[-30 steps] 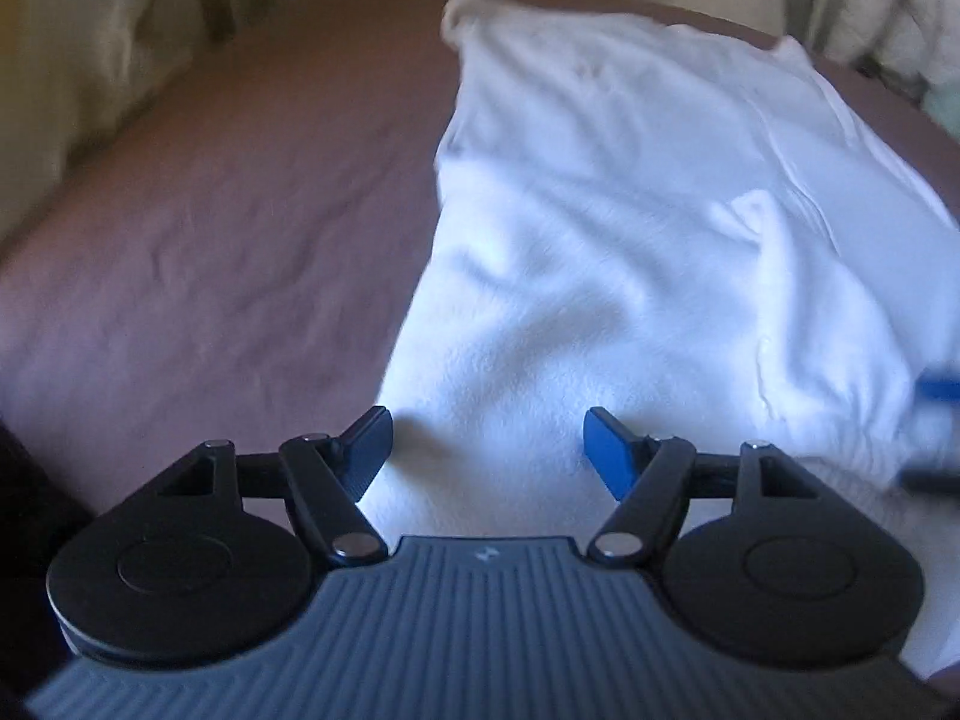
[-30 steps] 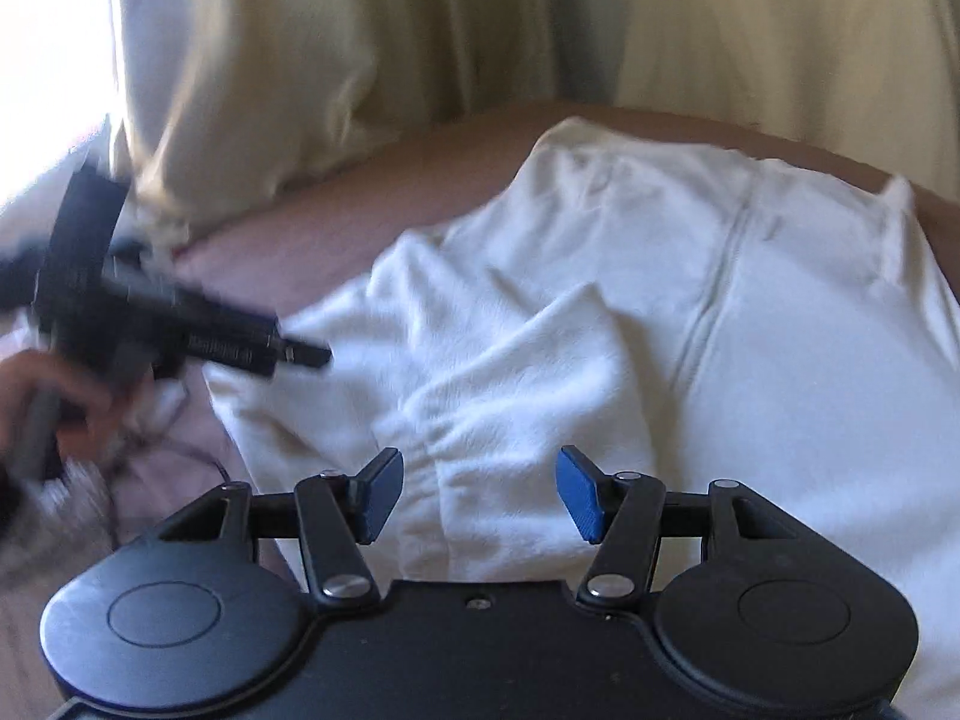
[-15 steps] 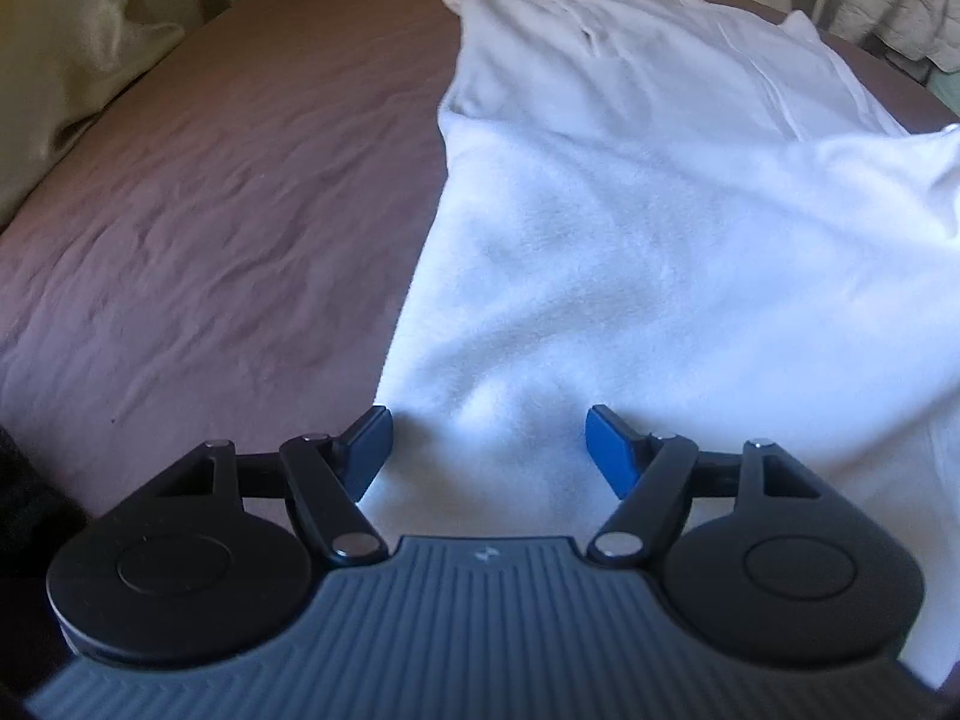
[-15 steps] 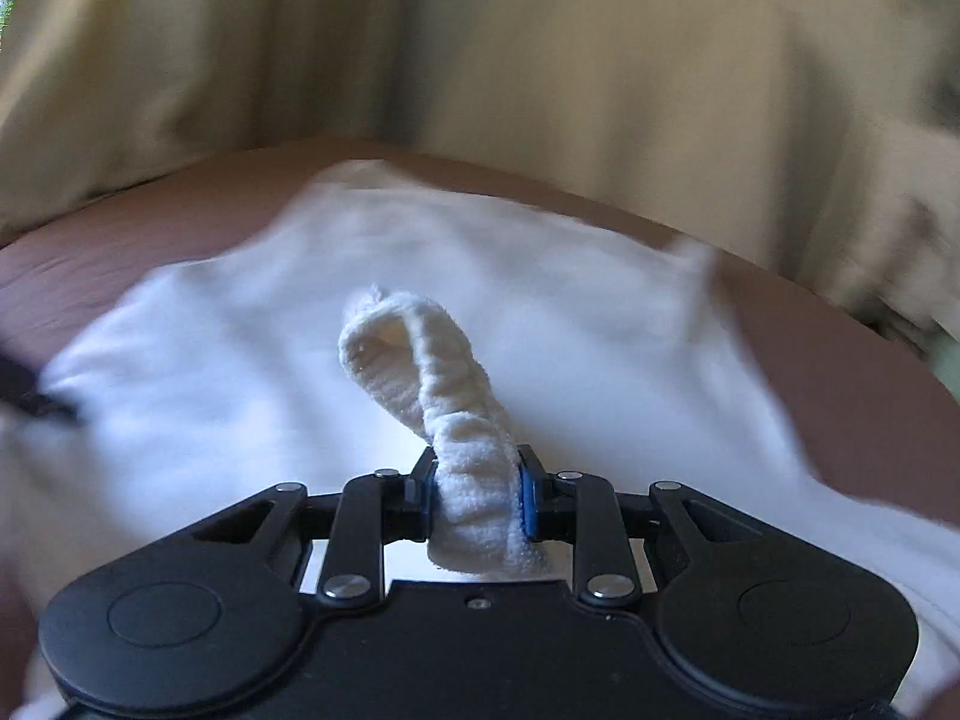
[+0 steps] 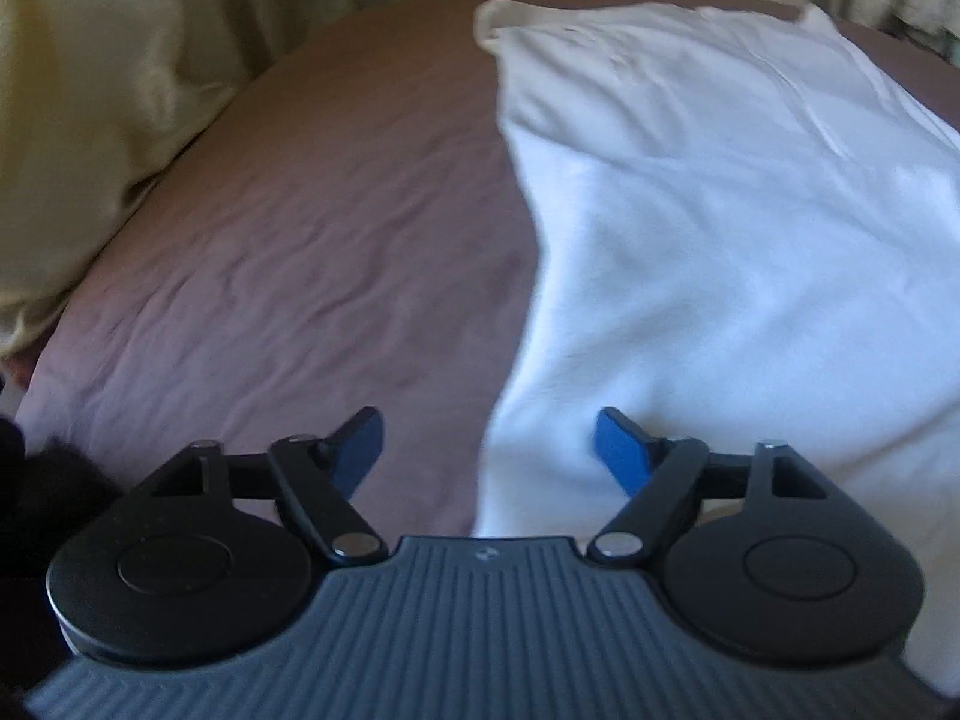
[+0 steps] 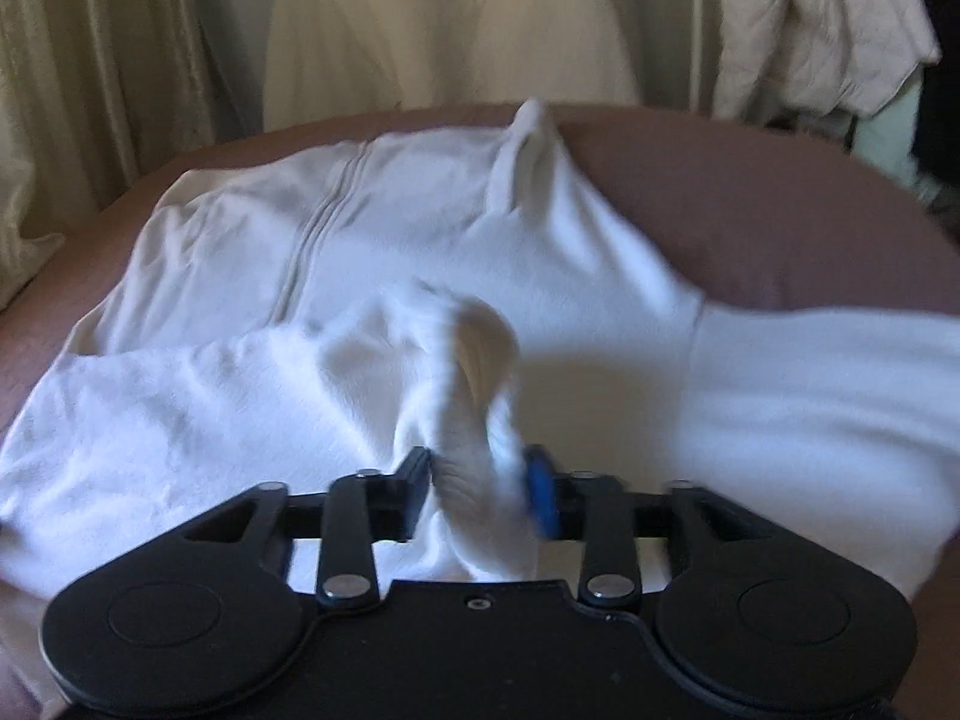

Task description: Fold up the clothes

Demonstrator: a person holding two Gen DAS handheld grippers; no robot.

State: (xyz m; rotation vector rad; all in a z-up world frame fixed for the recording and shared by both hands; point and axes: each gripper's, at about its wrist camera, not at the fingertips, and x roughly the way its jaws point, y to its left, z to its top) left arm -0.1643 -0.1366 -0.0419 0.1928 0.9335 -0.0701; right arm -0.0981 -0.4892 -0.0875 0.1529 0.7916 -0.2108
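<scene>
Since half a second ago the right gripper point(image 6: 483, 489) has swung across the shirt point(image 6: 372, 312), and its jaws, then clamped tight on a bunched cuff point(image 6: 480, 396), have just been opening; the cuff sits between the pads, though blur hides whether they press on it. Meanwhile the left gripper point(image 5: 487, 450) has just been opening too and hangs wide apart with nothing held, straddling the shirt's point(image 5: 720, 228) near left edge where white cloth meets the brown sheet point(image 5: 312, 252).

Left of that edge the sheet lies bare (wrinkled, but free) up to the cream curtain point(image 5: 108, 90). On the right gripper's side, bare sheet point(image 6: 750, 222) shows beyond the shirt's right shoulder, ending at the curtain point(image 6: 420, 18).

Only the left wrist view shows the shirt's long straight left edge and its far corner. Only the right wrist view shows the raised cuff, a peak of cloth at the far hem, and pale clothes point(image 6: 822, 30) heaped at upper right.
</scene>
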